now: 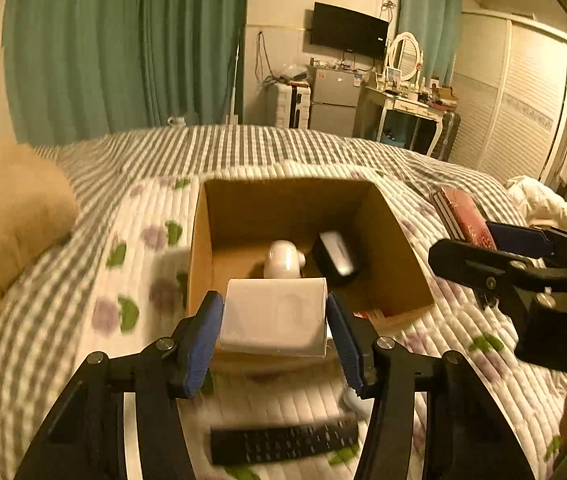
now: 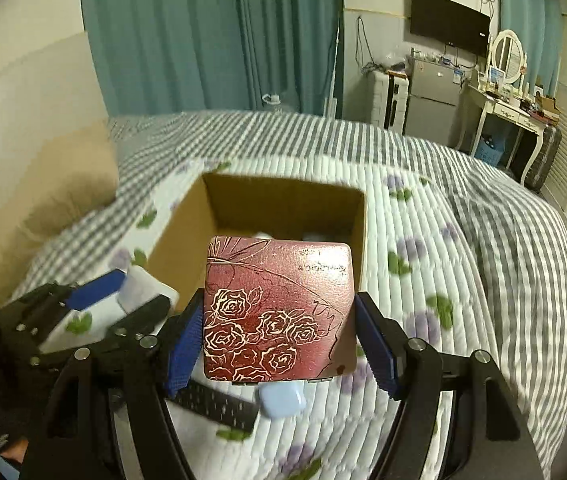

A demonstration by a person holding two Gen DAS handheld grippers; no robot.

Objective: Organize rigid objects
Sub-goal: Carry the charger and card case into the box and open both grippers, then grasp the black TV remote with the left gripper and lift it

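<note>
White box (image 1: 273,314) between left tongs (image 1: 274,336), clamped

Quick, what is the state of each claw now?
Left claw: closed on the white box.
Right claw: closed on the red rose-patterned box.

Legible text: none | red rose-patterned box (image 2: 279,308): dark printed lettering near far right corner, inverted, too blurred to read | right gripper (image 1: 483,246) body: pale mark resembling "D", partly cut off | remote control (image 1: 283,442): key markings unreadable
</note>
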